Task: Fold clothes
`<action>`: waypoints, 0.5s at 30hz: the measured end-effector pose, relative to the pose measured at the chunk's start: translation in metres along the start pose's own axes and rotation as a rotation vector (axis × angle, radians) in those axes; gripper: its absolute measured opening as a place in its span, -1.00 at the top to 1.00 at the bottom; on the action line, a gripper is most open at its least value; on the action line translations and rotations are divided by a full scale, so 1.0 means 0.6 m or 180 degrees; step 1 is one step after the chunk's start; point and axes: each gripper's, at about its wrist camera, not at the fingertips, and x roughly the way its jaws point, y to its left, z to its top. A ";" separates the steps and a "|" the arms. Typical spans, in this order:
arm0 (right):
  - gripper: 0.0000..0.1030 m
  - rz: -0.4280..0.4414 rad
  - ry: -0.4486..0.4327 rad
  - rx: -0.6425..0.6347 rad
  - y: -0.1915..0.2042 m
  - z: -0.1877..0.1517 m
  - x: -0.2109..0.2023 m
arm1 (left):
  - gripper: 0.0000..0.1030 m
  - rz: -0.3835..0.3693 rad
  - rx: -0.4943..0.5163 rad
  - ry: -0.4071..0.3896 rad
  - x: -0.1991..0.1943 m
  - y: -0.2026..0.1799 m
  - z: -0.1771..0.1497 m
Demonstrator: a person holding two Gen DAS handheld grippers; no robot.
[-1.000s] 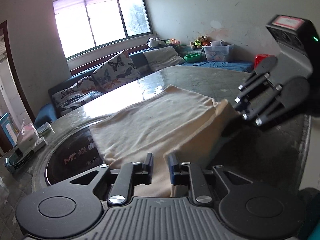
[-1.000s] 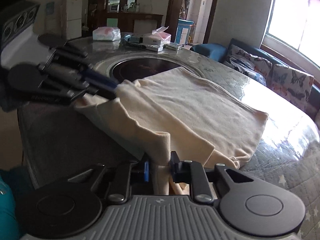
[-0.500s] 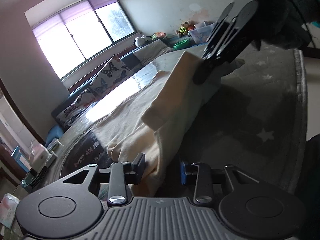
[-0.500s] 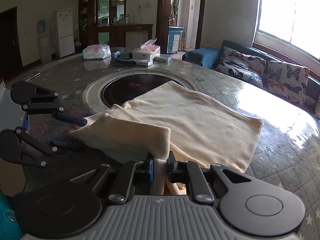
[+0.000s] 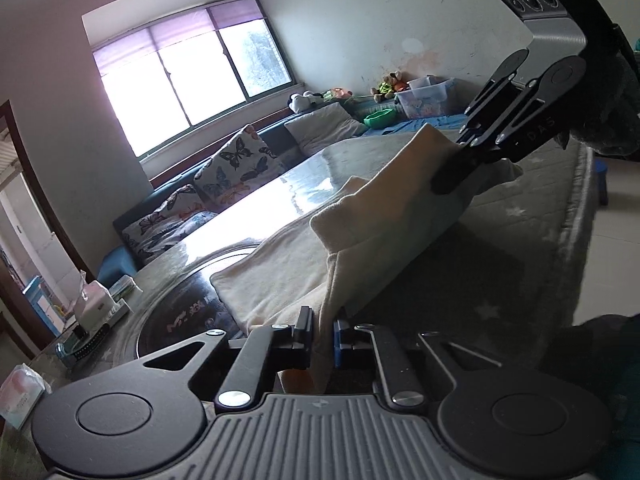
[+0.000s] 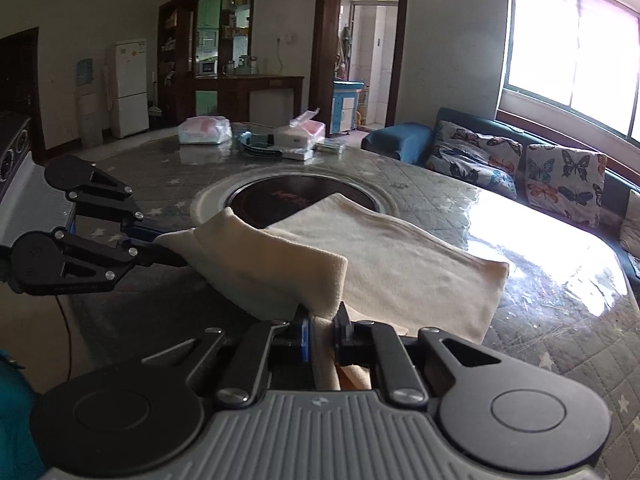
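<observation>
A cream cloth (image 6: 400, 256) lies partly folded on the round table (image 6: 440, 192), its near edge lifted off the surface. My right gripper (image 6: 322, 328) is shut on one near corner of the cloth; the left wrist view shows it (image 5: 448, 178) holding that corner up. My left gripper (image 5: 322, 328) has the other corner of the cloth (image 5: 280, 264) between its pads, and its jaws are closing on it. In the right wrist view the left gripper (image 6: 168, 246) pinches its corner at the left, and the raised edge hangs stretched between the two.
A dark round inset (image 6: 280, 196) sits in the table's middle, partly under the cloth. A tissue box (image 6: 300, 134), a plastic packet (image 6: 204, 130) and small items stand at the far side. A sofa with butterfly cushions (image 6: 560, 176) runs along the window wall.
Both grippers have raised the cloth's near edge off the table and carried it over the rest of the cloth. The left jaws, wider before, have narrowed onto their corner.
</observation>
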 end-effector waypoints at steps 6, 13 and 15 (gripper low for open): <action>0.81 0.0206 0.0095 0.0036 0.045 -0.016 -0.072 | 0.79 -0.0211 -0.0114 0.0058 -0.071 -0.025 -0.009; 0.81 0.0189 0.0139 0.0089 0.041 -0.005 -0.078 | 0.79 -0.0089 -0.0245 0.0012 -0.039 0.004 0.015; 0.81 0.0147 0.0127 0.0072 0.031 0.008 -0.070 | 0.79 -0.0034 -0.0298 -0.0023 -0.022 0.018 0.030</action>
